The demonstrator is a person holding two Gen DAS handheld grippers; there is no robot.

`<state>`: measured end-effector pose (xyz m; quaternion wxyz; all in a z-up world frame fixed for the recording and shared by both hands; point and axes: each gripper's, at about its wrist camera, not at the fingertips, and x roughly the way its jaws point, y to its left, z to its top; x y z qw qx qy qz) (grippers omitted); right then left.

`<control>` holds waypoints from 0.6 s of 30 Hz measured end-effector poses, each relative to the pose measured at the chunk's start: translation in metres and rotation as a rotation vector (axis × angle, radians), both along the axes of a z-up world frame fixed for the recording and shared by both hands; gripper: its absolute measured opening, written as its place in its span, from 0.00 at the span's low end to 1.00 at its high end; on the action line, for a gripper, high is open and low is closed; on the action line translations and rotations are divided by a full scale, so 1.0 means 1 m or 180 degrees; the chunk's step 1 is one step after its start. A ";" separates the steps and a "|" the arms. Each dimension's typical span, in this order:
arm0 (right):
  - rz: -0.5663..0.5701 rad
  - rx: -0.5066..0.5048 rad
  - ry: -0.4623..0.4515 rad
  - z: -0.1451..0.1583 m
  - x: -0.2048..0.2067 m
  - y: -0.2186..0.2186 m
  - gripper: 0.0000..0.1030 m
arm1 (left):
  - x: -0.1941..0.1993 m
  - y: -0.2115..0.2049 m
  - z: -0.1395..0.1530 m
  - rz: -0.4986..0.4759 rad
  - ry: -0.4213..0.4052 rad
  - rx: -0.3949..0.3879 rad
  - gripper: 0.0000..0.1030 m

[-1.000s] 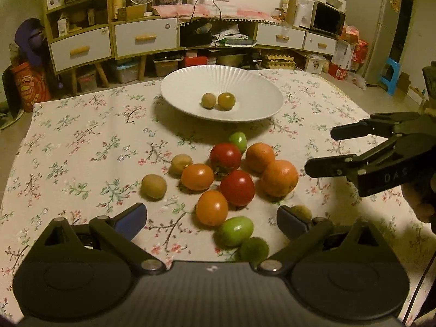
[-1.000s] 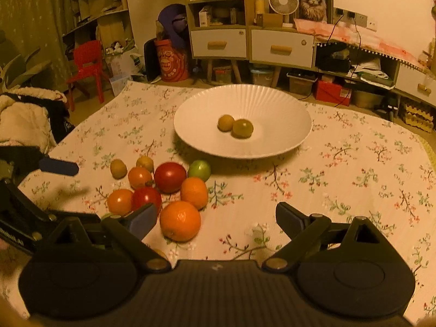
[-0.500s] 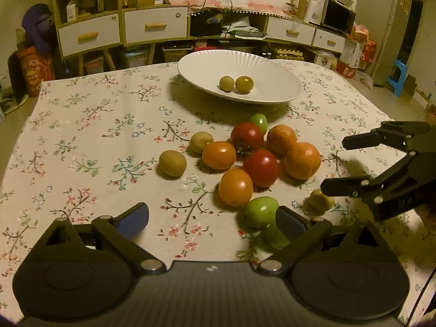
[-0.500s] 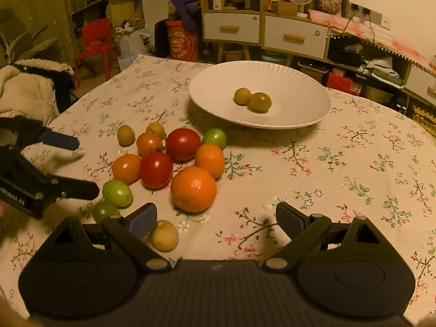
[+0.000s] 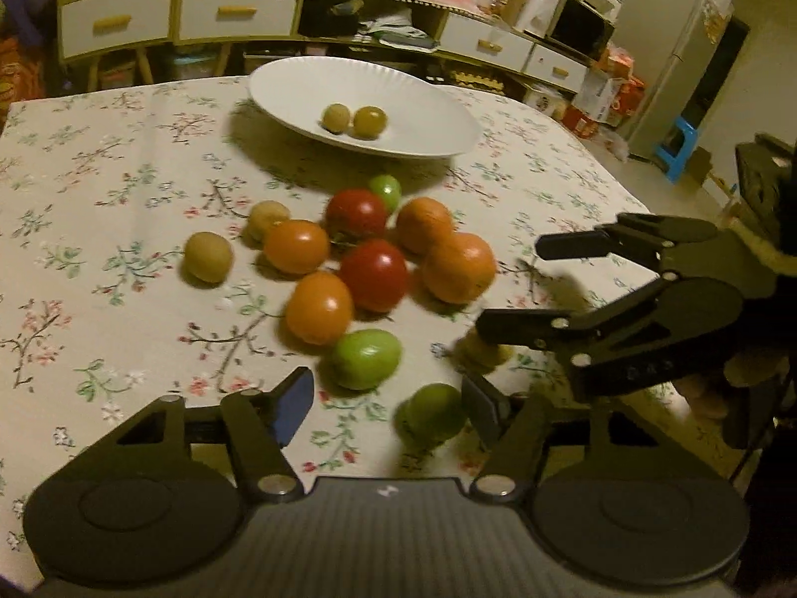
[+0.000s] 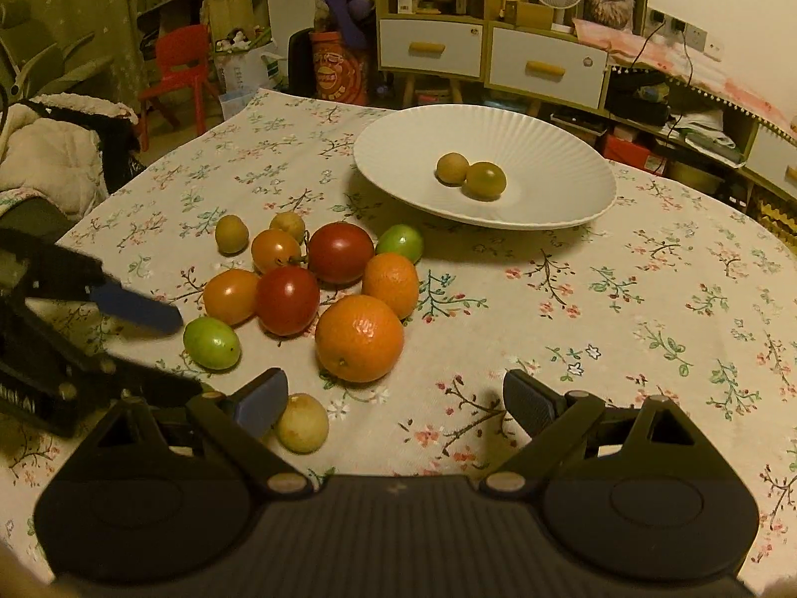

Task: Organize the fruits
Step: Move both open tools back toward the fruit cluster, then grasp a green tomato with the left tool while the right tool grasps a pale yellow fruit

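Green, round and dark, the small fruit (image 5: 432,417) sits low in your left wrist view, between the closing jaws of your left gripper (image 5: 388,406), pads not yet pressing it. Centre it before you squeeze, then carry it to the white ribbed plate (image 5: 299,94) at upper centre. Your right gripper (image 6: 393,401) hangs released over the floral-clothed surface (image 6: 647,299). Only the right wrist view shows the pale yellow fruit (image 6: 302,422) whole, beside its left finger.
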<state>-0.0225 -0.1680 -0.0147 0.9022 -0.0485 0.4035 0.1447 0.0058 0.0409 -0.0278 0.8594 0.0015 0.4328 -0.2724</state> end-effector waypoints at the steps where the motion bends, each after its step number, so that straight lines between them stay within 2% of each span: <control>1: 0.0007 0.0002 0.0000 0.000 0.000 0.000 0.89 | 0.000 -0.002 0.000 -0.0012 -0.0012 0.0006 0.67; 5: 0.0057 0.0025 0.0050 0.000 -0.001 0.002 0.87 | 0.001 -0.004 -0.001 -0.0023 0.0047 0.0015 0.62; 9: 0.0168 0.0056 0.0141 -0.002 -0.007 0.006 0.82 | -0.005 -0.008 -0.002 -0.0106 0.0022 0.0149 0.60; 13: 0.0295 0.0073 0.0213 -0.004 -0.011 0.011 0.73 | -0.007 -0.010 -0.002 -0.0149 0.0016 0.0190 0.57; 18: 0.0379 0.0069 0.0256 -0.006 -0.013 0.015 0.63 | -0.007 -0.011 -0.001 -0.0153 0.0047 0.0185 0.48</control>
